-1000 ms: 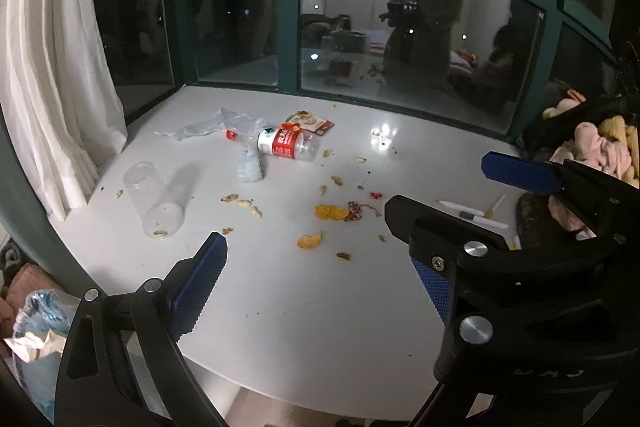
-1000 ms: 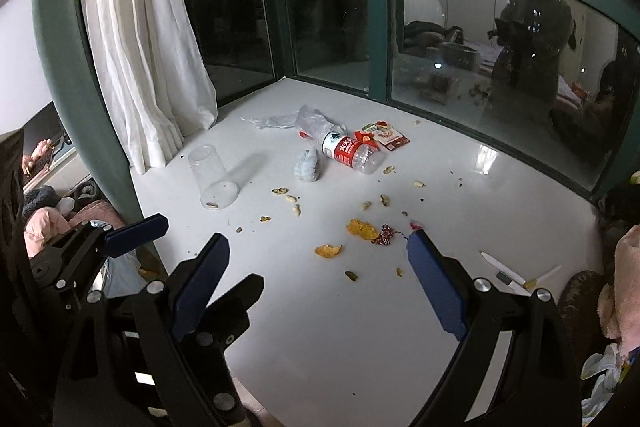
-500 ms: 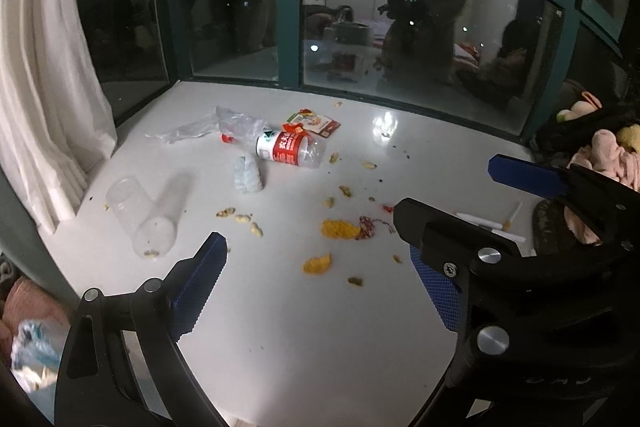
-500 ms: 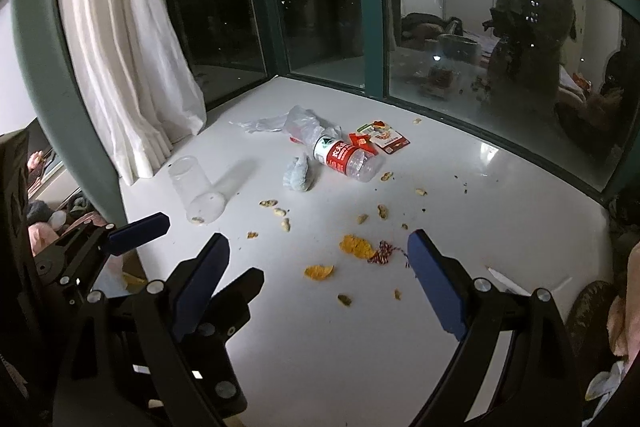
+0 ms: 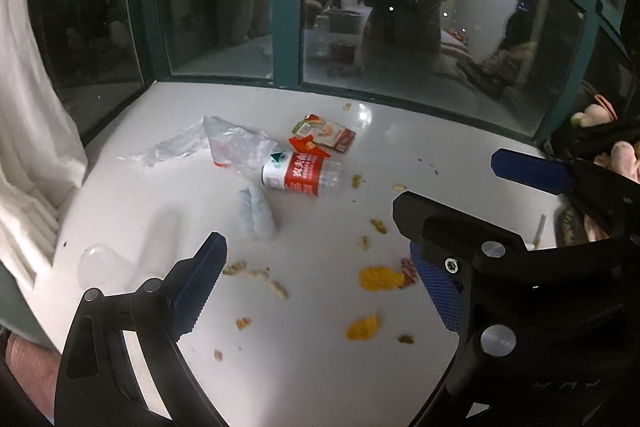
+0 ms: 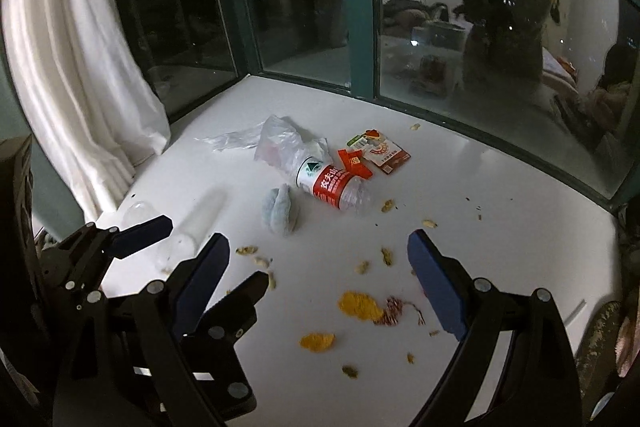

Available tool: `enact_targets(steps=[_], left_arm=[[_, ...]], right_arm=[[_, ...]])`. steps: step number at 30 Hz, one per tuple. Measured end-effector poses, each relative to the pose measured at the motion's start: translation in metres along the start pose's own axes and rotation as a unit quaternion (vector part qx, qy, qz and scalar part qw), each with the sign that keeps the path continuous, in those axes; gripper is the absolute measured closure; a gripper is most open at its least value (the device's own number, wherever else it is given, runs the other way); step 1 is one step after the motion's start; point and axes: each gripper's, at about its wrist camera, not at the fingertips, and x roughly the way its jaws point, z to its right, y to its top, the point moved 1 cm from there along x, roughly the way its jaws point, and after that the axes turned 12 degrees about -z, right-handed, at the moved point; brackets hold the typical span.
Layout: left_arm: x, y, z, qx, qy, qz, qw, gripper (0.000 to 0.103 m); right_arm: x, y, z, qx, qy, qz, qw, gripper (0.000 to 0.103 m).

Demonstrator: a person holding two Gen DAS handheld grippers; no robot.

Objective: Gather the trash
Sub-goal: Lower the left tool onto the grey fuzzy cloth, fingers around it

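Right wrist view: I list plastic bottle lying mid-sill, light, slick, crushable; I'd grip its labelled waist. Right gripper and left gripper gape wide, both empty

White sill with bottle, wrappers, peels

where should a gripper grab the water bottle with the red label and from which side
Grip the water bottle across its labelled middle, coming down from above with the jaws spanning its width. It lies on its side on the white sill, so the round body is the widest firm part. Its neck end is tucked under the plastic bag, and the clear base end looks thin and probably crushable.
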Motion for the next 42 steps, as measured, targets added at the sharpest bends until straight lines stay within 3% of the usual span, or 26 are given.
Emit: enact_targets(steps=[12, 26, 42], left_arm=[[0.066, 0.05, -0.045, -0.005, -0.003, -0.032, 0.9995, 0.013], [0.15, 0.074, -0.055, -0.019, 0.011, -0.09, 0.9957, 0.013], [0.215, 0.082, -0.063, -0.025, 0.026, -0.116, 0.9925, 0.013]], right_arm=[[0.067, 0.063, -0.005, -0.025, -0.014, -0.03, 0.999, 0.016], [0.143, 0.087, 0.021, -0.024, -0.004, -0.079, 0.997, 0.016], [0.211, 0.103, 0.04, -0.033, -0.001, -0.118, 0.992, 0.016]])
